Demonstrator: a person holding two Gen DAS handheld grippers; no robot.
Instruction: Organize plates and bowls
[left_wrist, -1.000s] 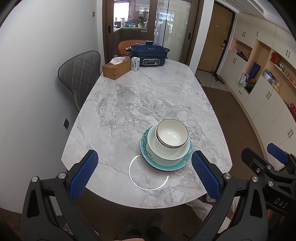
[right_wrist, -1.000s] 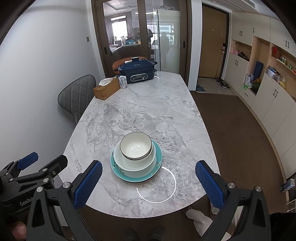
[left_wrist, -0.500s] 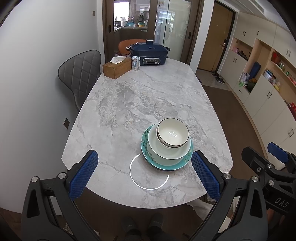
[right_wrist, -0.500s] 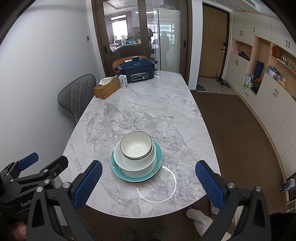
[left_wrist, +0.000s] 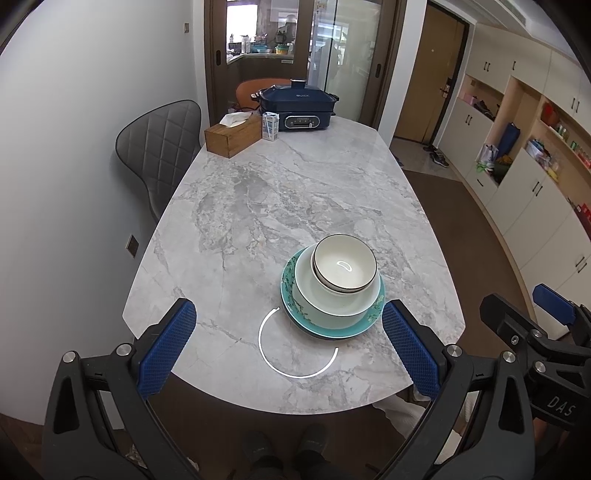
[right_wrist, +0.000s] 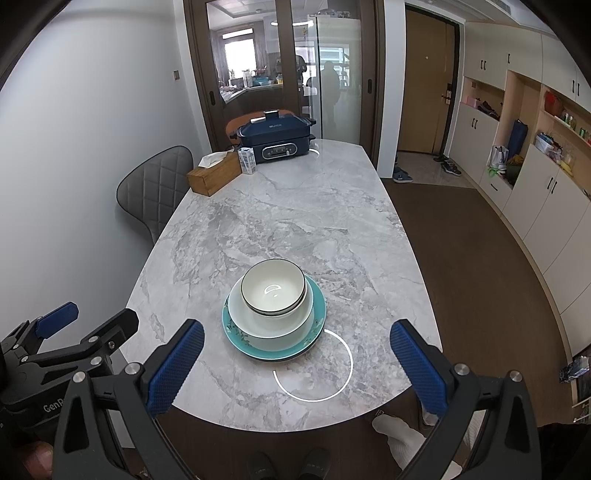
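A small white bowl with a dark rim (left_wrist: 343, 266) (right_wrist: 273, 291) sits nested in a larger white bowl (left_wrist: 332, 304) (right_wrist: 258, 325), which sits on a teal patterned plate (left_wrist: 290, 280) (right_wrist: 314, 334) near the front end of the marble table (left_wrist: 277, 192) (right_wrist: 295, 221). My left gripper (left_wrist: 290, 341) is open and empty, held above the table's front edge, just in front of the stack. My right gripper (right_wrist: 293, 363) is open and empty, also just in front of the stack. Each gripper shows at the side of the other's view.
At the table's far end stand a blue electric cooker (left_wrist: 297, 105) (right_wrist: 275, 142), a wooden tissue box (left_wrist: 232, 134) (right_wrist: 214, 175) and a small carton (left_wrist: 270, 126) (right_wrist: 247, 160). A grey chair (left_wrist: 159, 147) stands at the left. Cabinets line the right wall.
Both grippers have drifted very slightly; the stack sits a touch lower in the left wrist view. Nothing was grasped or released.
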